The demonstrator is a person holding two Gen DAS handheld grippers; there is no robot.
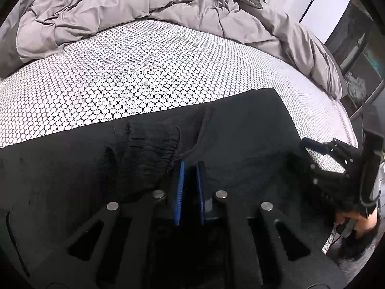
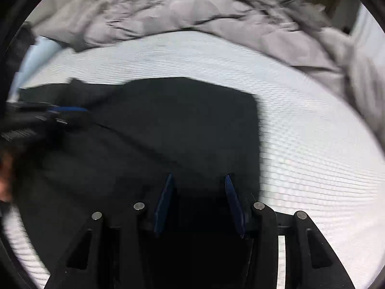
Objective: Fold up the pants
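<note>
Item: pants, black, with ribbed elastic waistband and drawstring; location: near edge of the bed, lying flat on the mattress, a white cover with a dark honeycomb print; grey duvet bunched along the far side, well apart from the pants.

Condition: partly folded, by the look of it; the cloth forms a broad dark block with one straight far edge and a squared corner, and the waistband lies on top of other black cloth, which suggests at least one fold is already laid; how many layers there are cannot be told, black on black.

Left gripper: jaws nearly closed, only a narrow slot between the blue pads; tips set down at the waistband by the drawstring; whether cloth is pinched in the slot cannot be told.

Right gripper: jaws partly open, pads clearly apart, over the right-hand part of the pants near their side edge; nothing visibly gripped; view blurred.

Outstanding, as a judgement: the block remains wide, so a further fold across its length seems due, then squaring of edges; drawstring loose on top, liable to trail out.
</note>
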